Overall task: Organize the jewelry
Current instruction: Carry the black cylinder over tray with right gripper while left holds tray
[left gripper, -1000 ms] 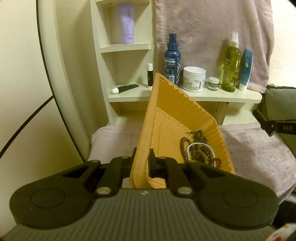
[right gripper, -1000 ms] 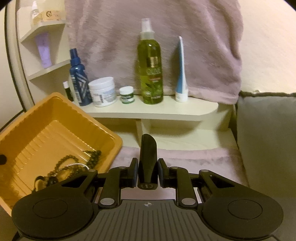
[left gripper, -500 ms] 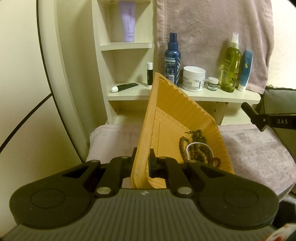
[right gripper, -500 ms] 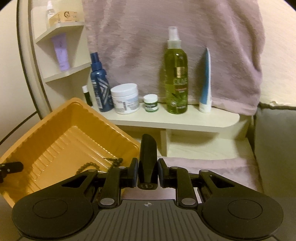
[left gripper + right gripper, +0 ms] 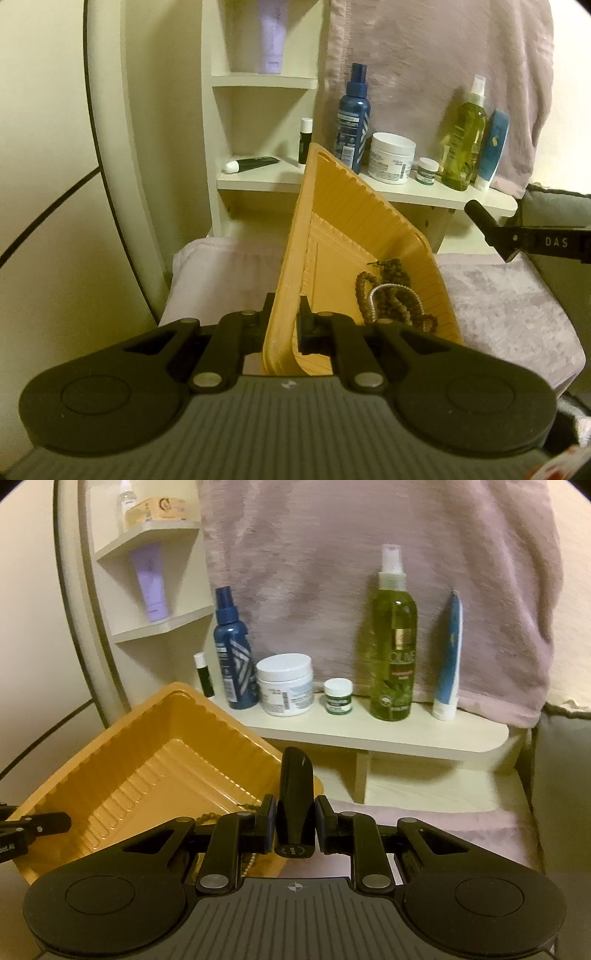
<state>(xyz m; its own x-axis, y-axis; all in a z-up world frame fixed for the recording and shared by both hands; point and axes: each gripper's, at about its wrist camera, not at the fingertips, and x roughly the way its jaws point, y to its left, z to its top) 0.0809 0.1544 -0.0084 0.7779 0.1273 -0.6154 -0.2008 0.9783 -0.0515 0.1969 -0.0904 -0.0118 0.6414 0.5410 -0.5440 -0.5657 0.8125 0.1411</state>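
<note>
My left gripper (image 5: pixel 284 325) is shut on the near rim of an orange plastic tray (image 5: pixel 332 236) and holds it tilted above a pink towel. Brown bead strands and a silver chain (image 5: pixel 391 299) lie bunched in the tray's lower right corner. My right gripper (image 5: pixel 295 812) is shut on a black oblong object (image 5: pixel 295 794), to the right of the tray (image 5: pixel 147 768). Its fingers show at the right edge of the left wrist view (image 5: pixel 487 225). The left gripper's fingers show at the left edge of the right wrist view (image 5: pixel 40 821).
A cream shelf (image 5: pixel 388 734) behind the tray carries a blue spray bottle (image 5: pixel 234 653), a white jar (image 5: pixel 286 690), a small green jar (image 5: pixel 338 701), a green spray bottle (image 5: pixel 393 657) and a blue tube (image 5: pixel 448 664). A pink towel (image 5: pixel 369 554) hangs behind. A grey cushion (image 5: pixel 565 775) stands right.
My right gripper has moved left and nearer the tray with the black object. My left gripper still holds the tilted tray in nearly the same place.
</note>
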